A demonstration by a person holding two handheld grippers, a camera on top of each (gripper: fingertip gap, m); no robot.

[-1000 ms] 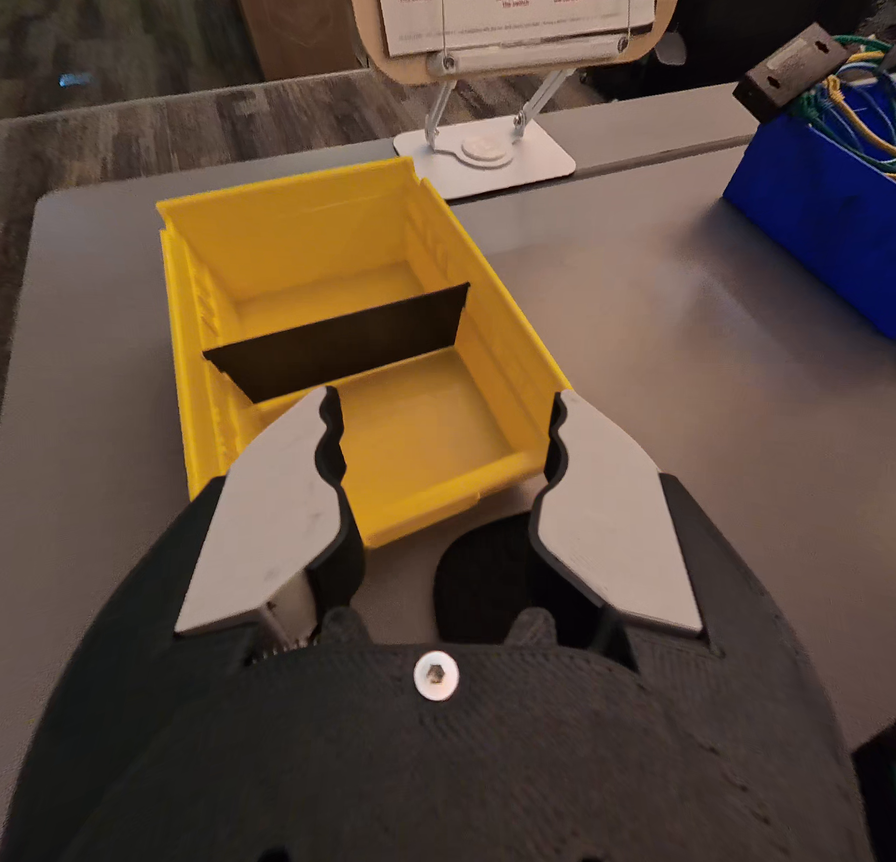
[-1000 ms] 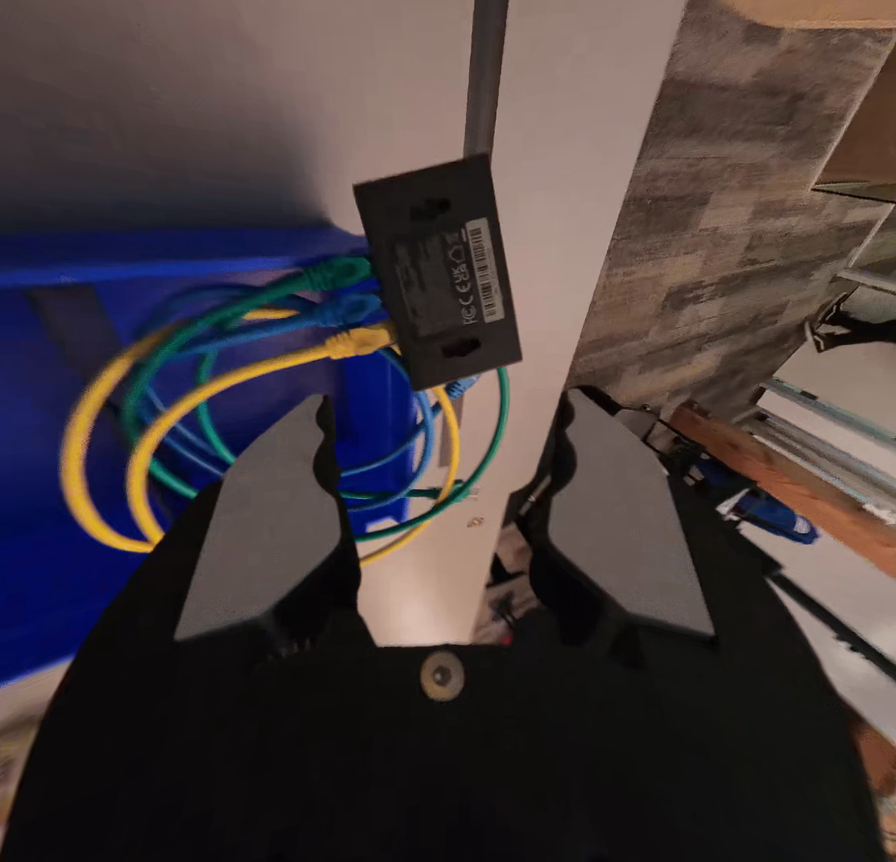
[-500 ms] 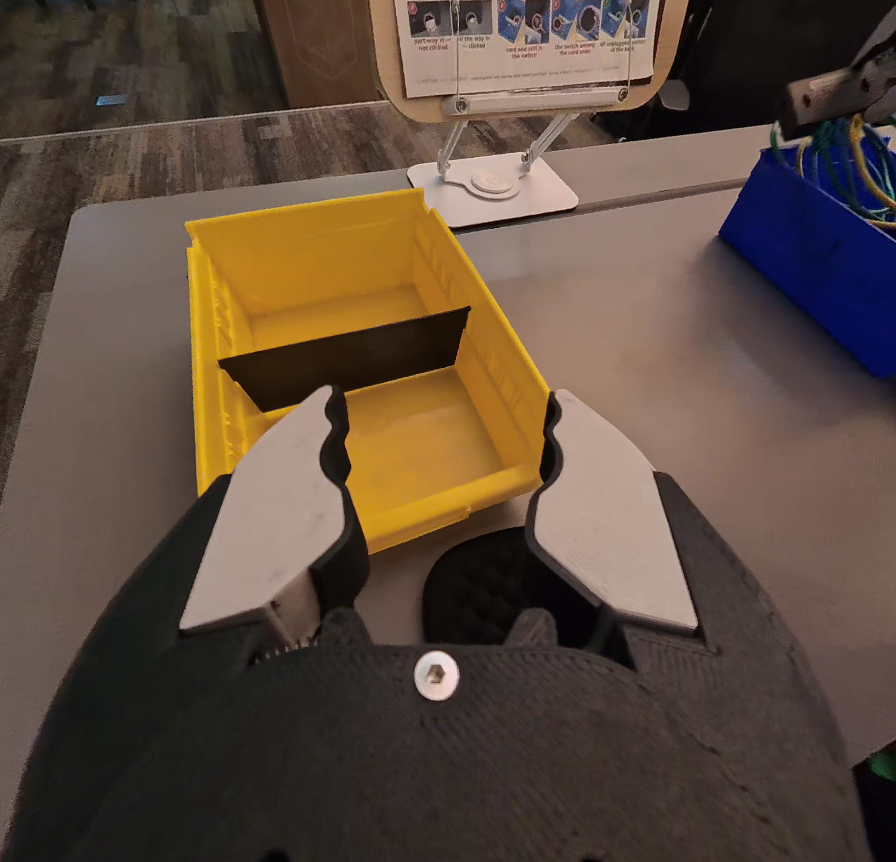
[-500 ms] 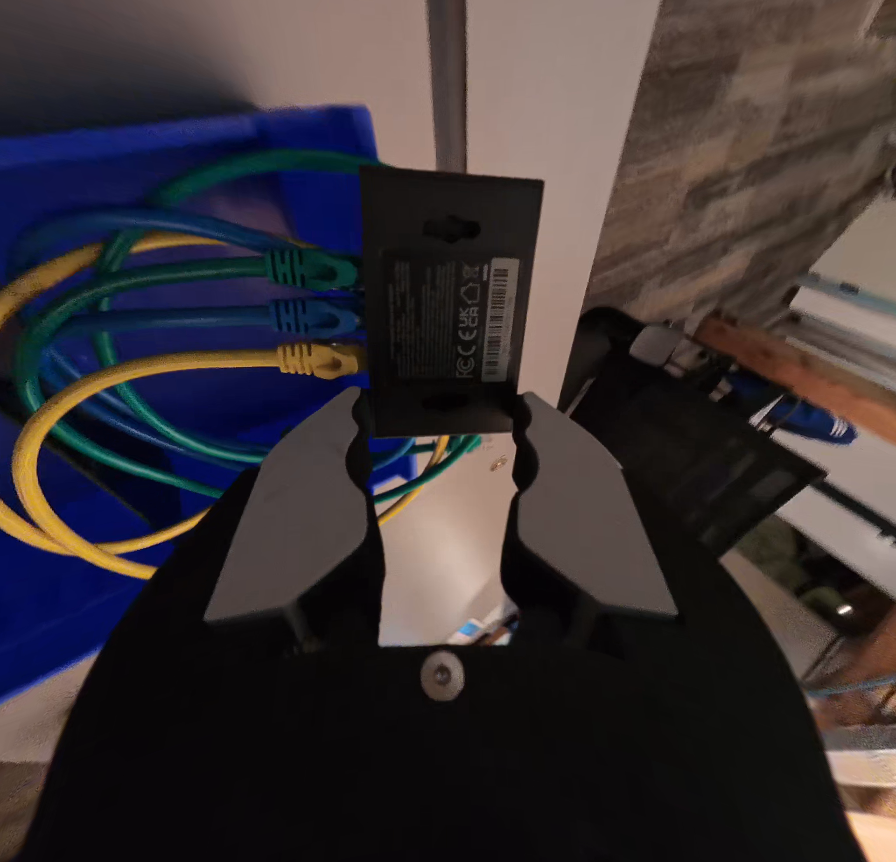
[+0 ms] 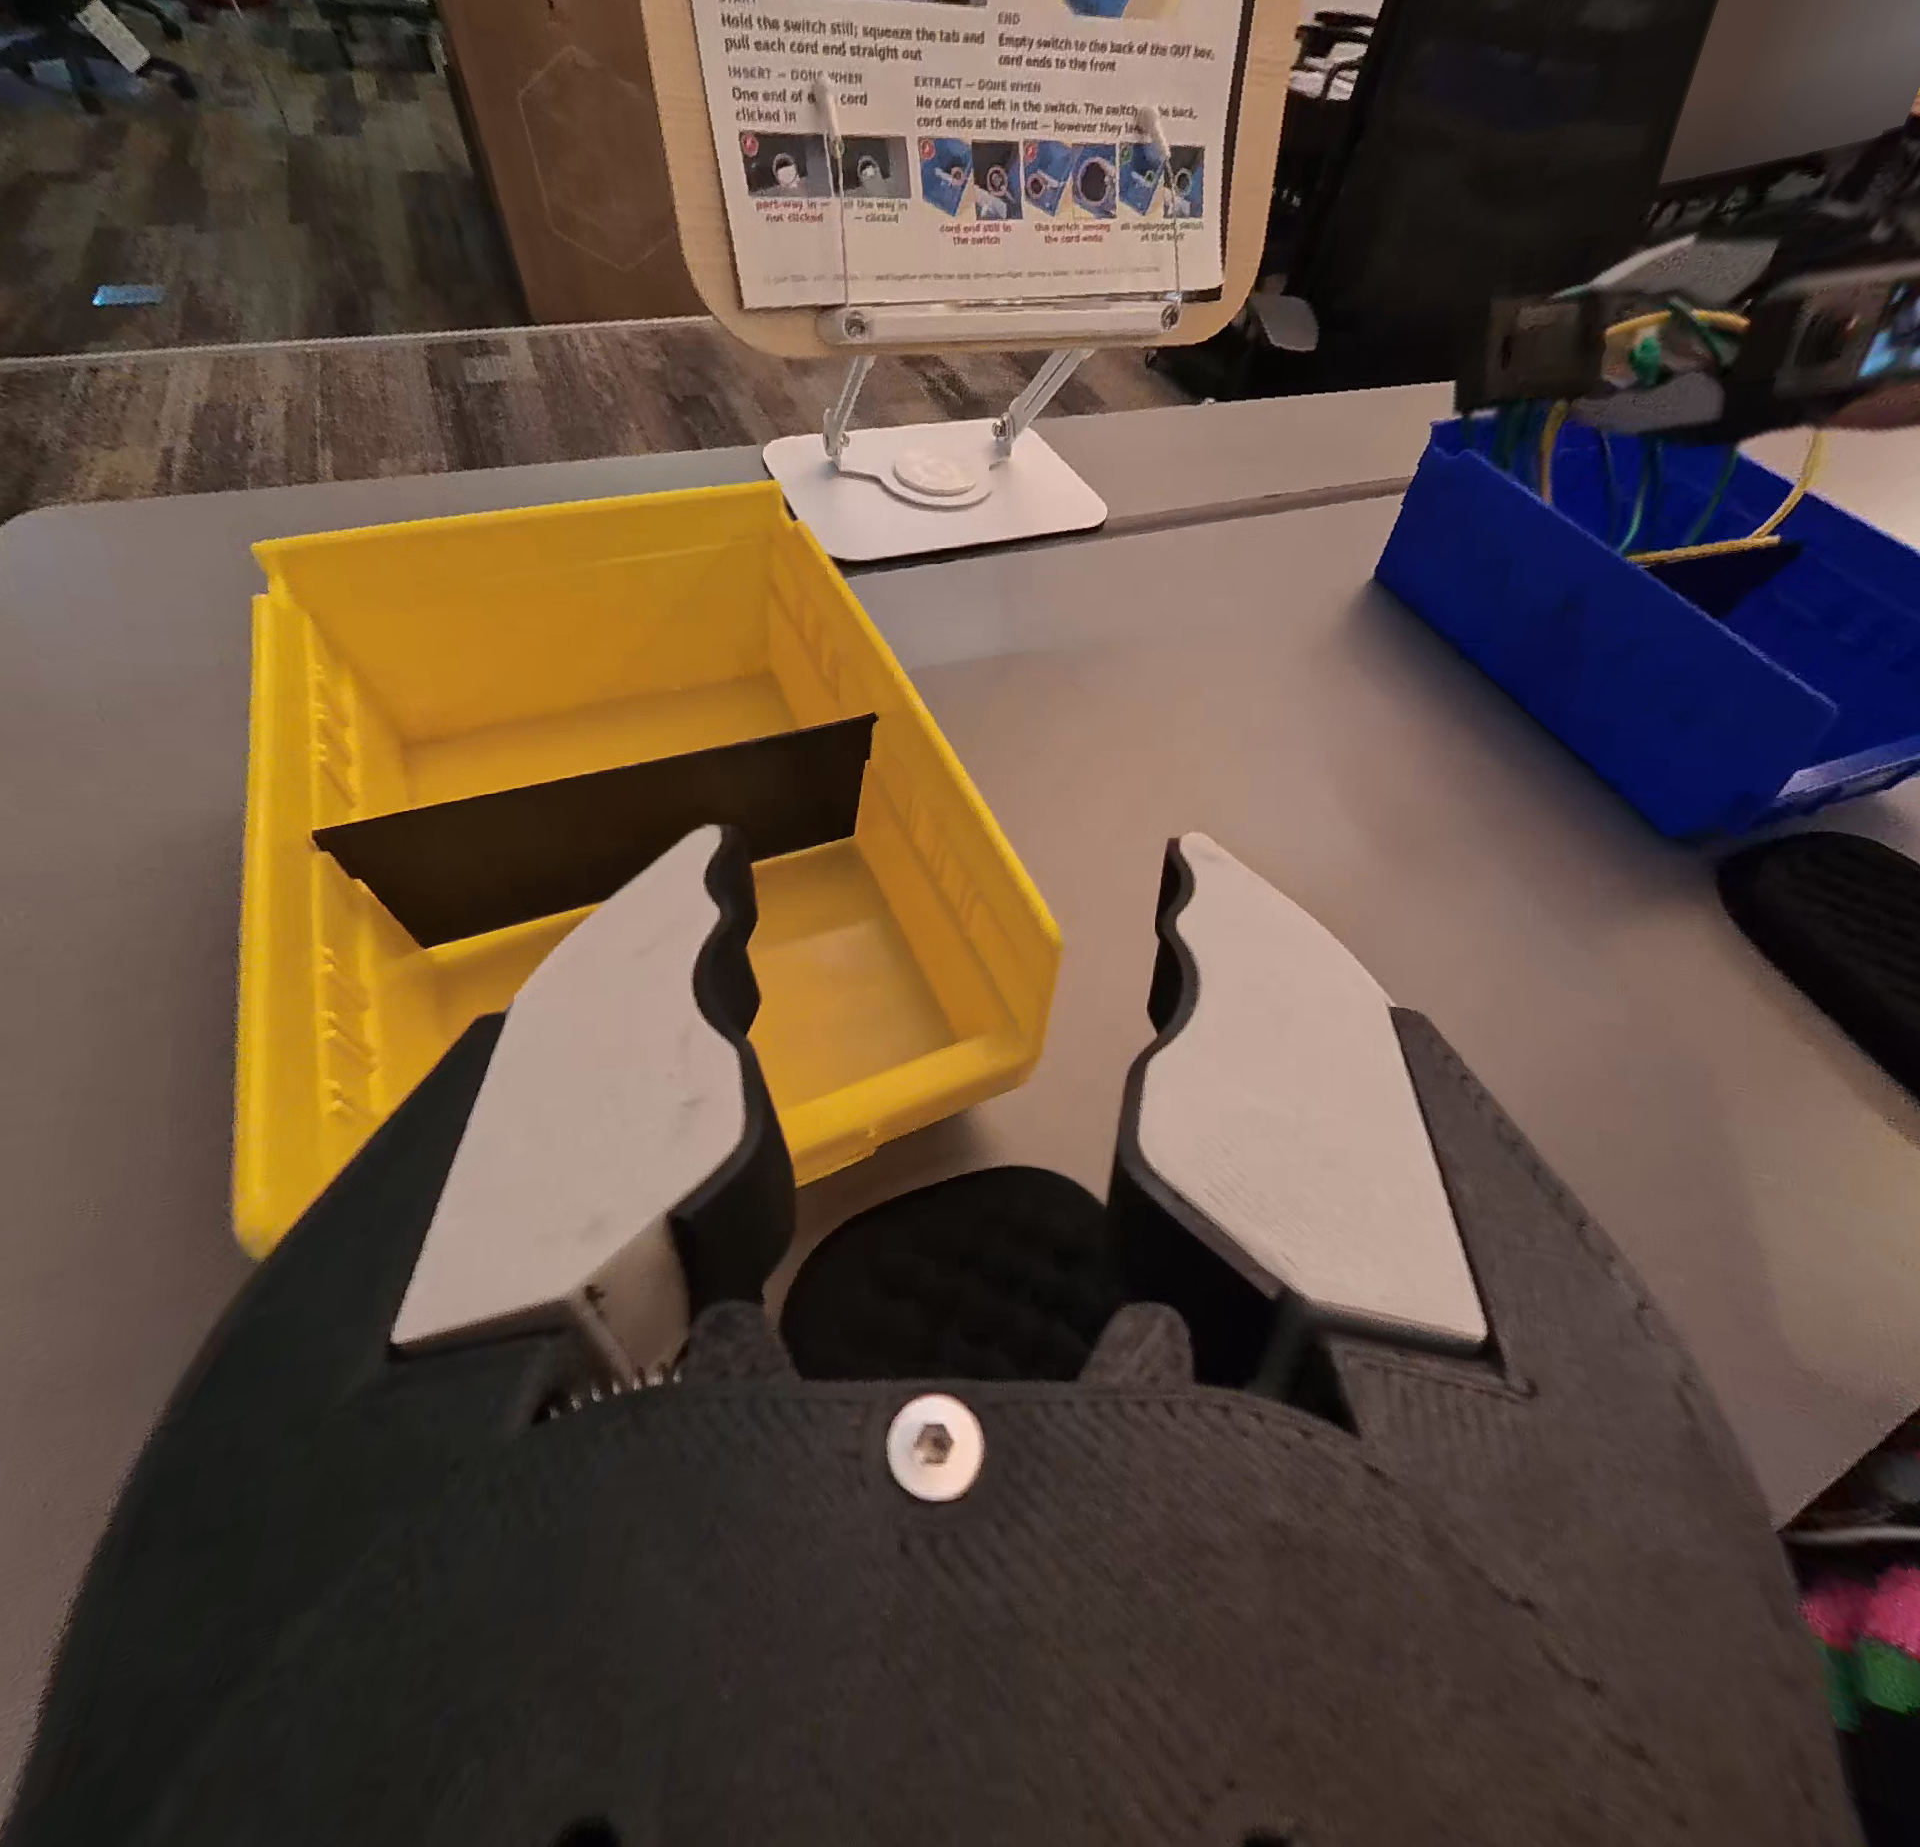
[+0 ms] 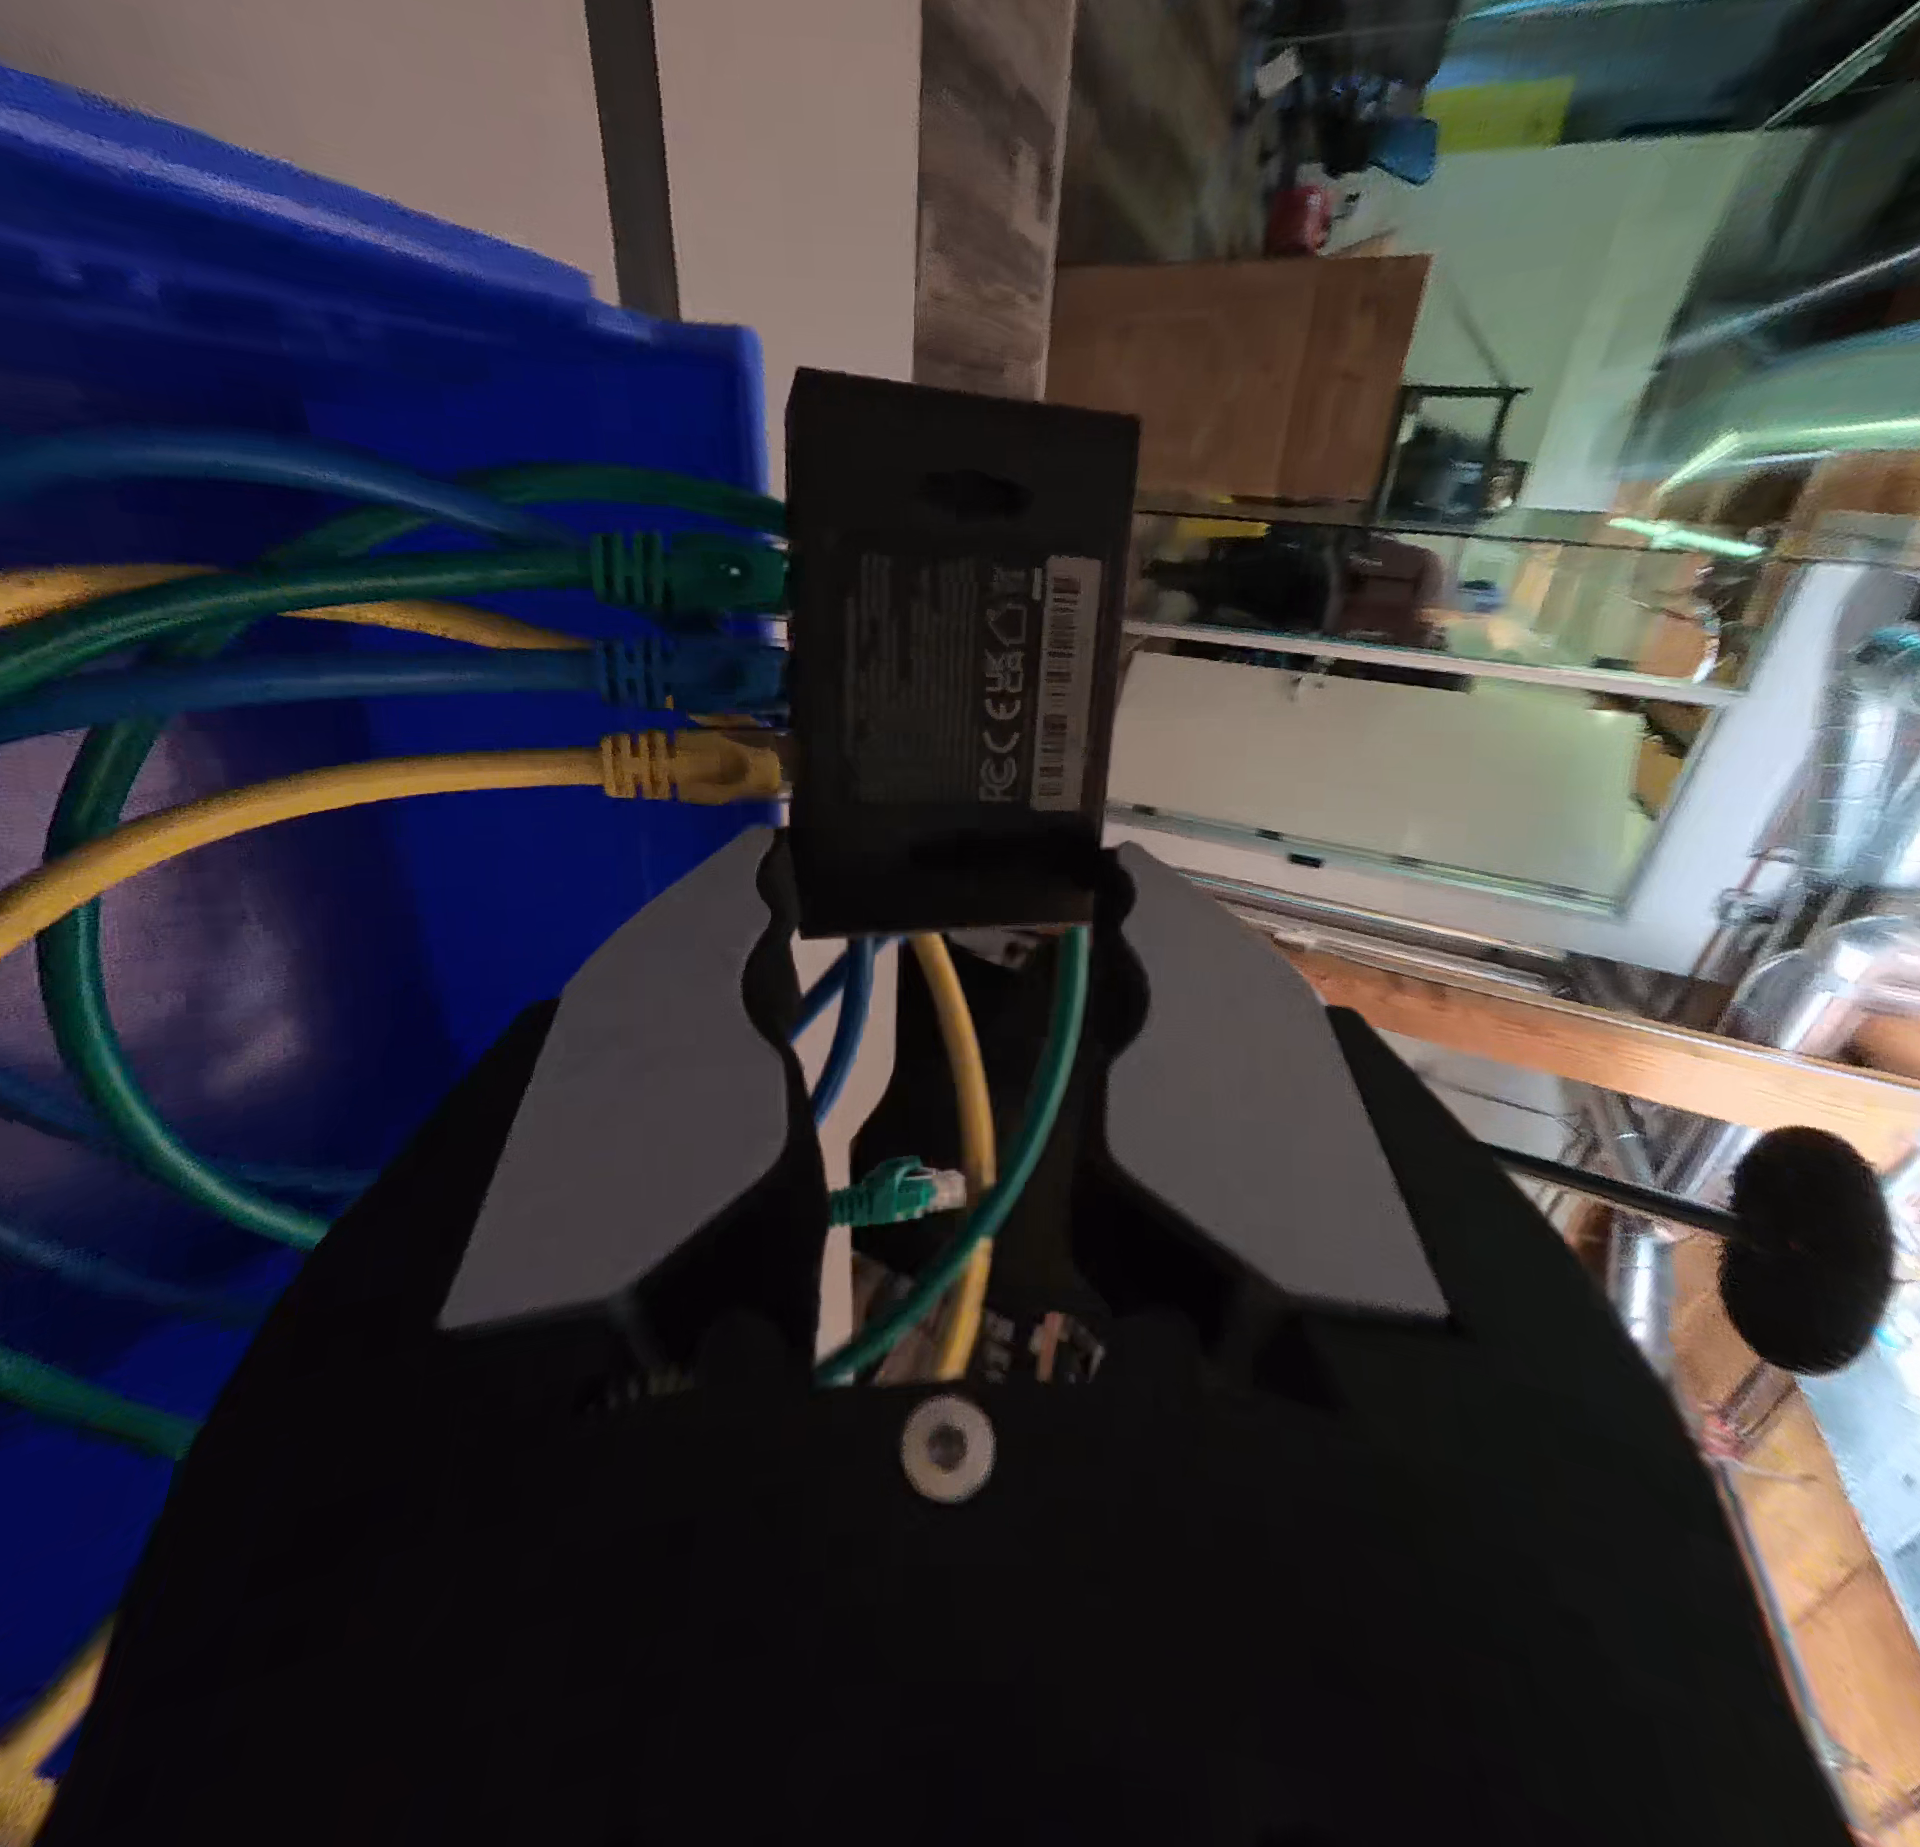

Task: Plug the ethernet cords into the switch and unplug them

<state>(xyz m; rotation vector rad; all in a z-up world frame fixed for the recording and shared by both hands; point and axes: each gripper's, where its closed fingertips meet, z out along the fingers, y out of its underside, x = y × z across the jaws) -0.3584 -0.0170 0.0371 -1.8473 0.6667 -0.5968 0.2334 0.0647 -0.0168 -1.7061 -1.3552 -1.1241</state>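
My right gripper [image 6: 943, 888] is shut on the near end of the black switch [image 6: 951, 644] and holds it in the air above the blue bin [image 6: 312, 363]. A green cord [image 6: 686, 571], a blue cord [image 6: 686, 673] and a yellow cord [image 6: 686, 767] are plugged into its left side and trail into the bin. A loose green plug [image 6: 899, 1192] hangs below. In the left wrist view the switch [image 5: 1548, 351] and right gripper [image 5: 1662, 400] show at the far right above the blue bin [image 5: 1621, 654]. My left gripper [image 5: 951, 924] is open and empty over the near edge of the yellow bin [image 5: 914, 717].
The yellow bin has a black divider [image 5: 603, 831] across its middle. An instruction sheet on a stand [image 5: 966, 135] is at the back of the grey table [image 5: 1299, 862]. A black rounded object [image 5: 1839, 935] lies at the right table edge. From my right tips it is roughly 35 cm to the black rounded object [image 5: 1839, 935]; from my left, 45 cm.
My right gripper closed on the switch and lifted it up out of the blue bin, cords trailing. My left gripper rose and drew back a little, still open.
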